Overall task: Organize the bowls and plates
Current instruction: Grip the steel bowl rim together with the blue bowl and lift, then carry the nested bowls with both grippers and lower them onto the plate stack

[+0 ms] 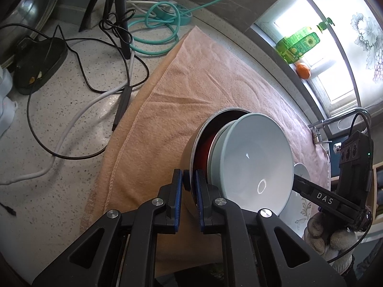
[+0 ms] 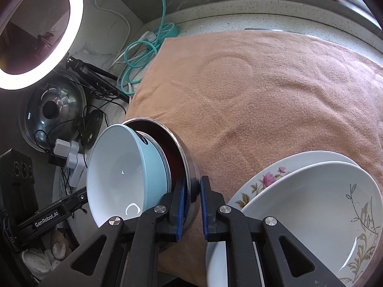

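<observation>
1. Blue-padded fingers [image 1: 178, 198] of my left gripper [image 1: 189, 199] close on the near rim of the steel bowl [image 1: 195, 141], one finger outside, one inside.
2. My right gripper [image 2: 191, 205] clamps the same rim from the opposite side.
3. Both hold the steel bowl tilted on edge above the peach towel [image 2: 263, 91].
4. Nested inside it sits a pale blue bowl [image 2: 146, 157] with white interior.
5. Two floral plates [image 2: 311, 198] lie stacked on the towel, just beside my right gripper.
</observation>
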`<state>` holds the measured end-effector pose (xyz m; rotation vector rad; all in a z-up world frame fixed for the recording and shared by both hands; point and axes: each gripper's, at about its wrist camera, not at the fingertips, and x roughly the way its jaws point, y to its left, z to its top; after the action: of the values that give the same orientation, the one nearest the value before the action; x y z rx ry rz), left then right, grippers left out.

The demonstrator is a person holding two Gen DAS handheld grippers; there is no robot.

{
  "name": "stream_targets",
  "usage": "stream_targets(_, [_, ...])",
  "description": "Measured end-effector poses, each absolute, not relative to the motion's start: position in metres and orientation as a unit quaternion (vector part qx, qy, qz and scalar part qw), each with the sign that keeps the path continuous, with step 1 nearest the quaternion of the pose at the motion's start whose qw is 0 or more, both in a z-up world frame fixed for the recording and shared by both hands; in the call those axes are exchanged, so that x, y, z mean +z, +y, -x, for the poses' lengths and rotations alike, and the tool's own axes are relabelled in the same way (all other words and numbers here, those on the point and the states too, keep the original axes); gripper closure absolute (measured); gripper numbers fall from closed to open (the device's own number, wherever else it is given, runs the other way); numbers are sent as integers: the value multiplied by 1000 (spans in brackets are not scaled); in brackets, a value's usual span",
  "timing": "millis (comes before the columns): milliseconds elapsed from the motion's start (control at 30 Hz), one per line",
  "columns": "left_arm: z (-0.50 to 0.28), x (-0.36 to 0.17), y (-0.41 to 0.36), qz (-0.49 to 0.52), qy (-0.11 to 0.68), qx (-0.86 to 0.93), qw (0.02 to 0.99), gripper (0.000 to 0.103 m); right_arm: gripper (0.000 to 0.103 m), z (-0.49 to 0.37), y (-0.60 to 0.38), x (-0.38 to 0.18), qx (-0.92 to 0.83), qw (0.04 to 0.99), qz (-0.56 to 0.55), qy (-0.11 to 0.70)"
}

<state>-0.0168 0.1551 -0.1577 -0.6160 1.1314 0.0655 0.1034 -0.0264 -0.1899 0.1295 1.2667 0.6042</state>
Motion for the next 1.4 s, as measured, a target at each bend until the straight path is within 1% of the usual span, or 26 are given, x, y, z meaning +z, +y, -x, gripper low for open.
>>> stream_targets(533, [19, -147, 157, 287, 519, 29, 805, 93, 92, -99, -30, -184, 275, 763, -67, 581])
stream_targets(1400, [17, -99, 126, 265, 488, -11, 831, 93, 92, -85, -67, -134, 267, 787, -95, 548])
